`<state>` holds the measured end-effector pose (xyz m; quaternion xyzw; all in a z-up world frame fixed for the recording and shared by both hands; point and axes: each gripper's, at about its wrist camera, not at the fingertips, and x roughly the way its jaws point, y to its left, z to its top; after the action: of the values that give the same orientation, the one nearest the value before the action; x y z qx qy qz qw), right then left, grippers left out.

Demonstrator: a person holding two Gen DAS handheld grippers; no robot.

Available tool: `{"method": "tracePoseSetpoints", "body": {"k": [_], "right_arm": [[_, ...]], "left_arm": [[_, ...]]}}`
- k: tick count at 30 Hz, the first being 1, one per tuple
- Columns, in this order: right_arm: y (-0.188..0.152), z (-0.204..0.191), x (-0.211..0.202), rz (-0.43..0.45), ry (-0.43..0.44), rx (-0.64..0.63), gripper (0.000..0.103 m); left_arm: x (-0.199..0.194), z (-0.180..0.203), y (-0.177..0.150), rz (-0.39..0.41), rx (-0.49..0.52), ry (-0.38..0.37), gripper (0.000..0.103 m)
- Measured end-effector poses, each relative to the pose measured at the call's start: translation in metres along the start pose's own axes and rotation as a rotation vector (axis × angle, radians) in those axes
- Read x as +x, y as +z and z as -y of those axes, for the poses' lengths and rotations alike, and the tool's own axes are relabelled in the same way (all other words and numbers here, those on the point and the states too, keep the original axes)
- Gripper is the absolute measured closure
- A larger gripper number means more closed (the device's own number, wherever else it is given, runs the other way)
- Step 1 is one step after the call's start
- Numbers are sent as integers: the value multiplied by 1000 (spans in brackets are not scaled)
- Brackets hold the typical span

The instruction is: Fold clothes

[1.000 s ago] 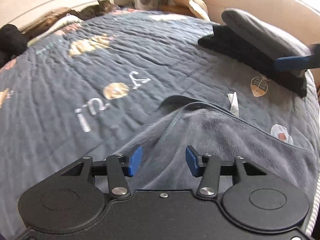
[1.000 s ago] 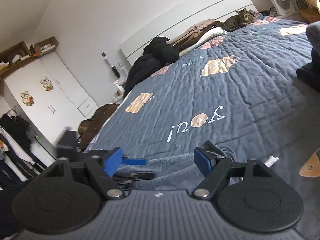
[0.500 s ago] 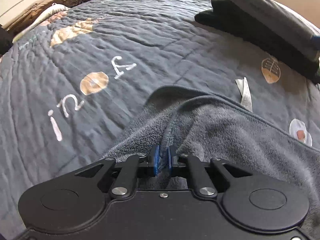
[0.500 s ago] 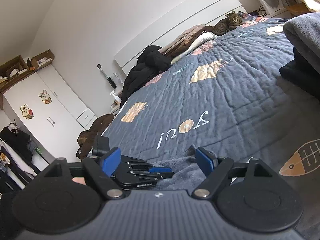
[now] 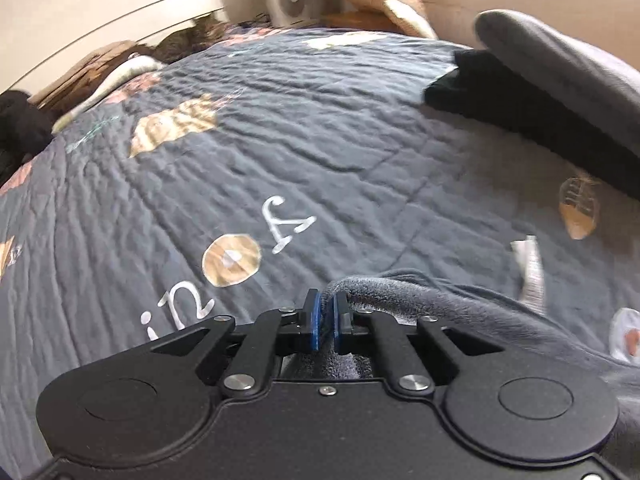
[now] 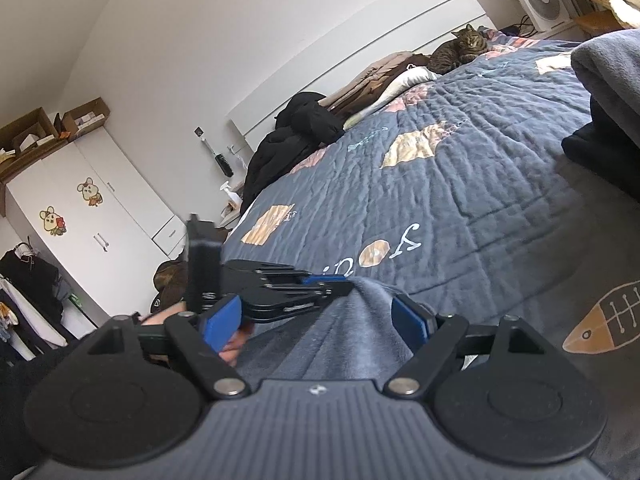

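On the bed [image 5: 320, 152], the grey fleece garment [image 5: 460, 312] is now pinched at its edge by the clenched left claw [image 5: 325, 322], spread a second ago; the right claw [image 6: 316, 320] is held released, so a fold can be drawn.

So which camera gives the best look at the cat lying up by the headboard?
The right wrist view. There the cat is sharp, with its striped coat showing, lying at the far end of the quilt by the headboard. In the left wrist view it is only a blurred brown patch at the top, too smeared to recognise.
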<state>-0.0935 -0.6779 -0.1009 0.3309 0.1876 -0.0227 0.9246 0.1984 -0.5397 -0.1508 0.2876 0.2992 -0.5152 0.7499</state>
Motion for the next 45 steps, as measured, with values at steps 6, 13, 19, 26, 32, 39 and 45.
{"method": "tracePoseSetpoints", "body": {"k": [6,13,19,26,32,39,45], "right_arm": [[-4,1,6,-26,-15,-4,21],[-10,-8,16,-63,-16,-31,21],[-20,-22,30,-107,-17,-72,21],[-30,-50,51,-133,34,-112,21],[-43,-75,81,-180,53,-140,21],[-57,-97,109,-235,71,-170,21],[-61,-100,118,-252,68,-170,21]], "left_arm": [[9,-3,-12,-36,6,49,64],[-71,-36,-45,32,-22,103,51],[-153,-123,-134,-75,-124,331,48],[-222,-214,-232,-217,-301,537,35],[-232,-252,-273,-203,-422,610,35],[-207,-276,-292,-193,-534,483,44],[-215,-281,-294,-97,-555,468,97]]}}
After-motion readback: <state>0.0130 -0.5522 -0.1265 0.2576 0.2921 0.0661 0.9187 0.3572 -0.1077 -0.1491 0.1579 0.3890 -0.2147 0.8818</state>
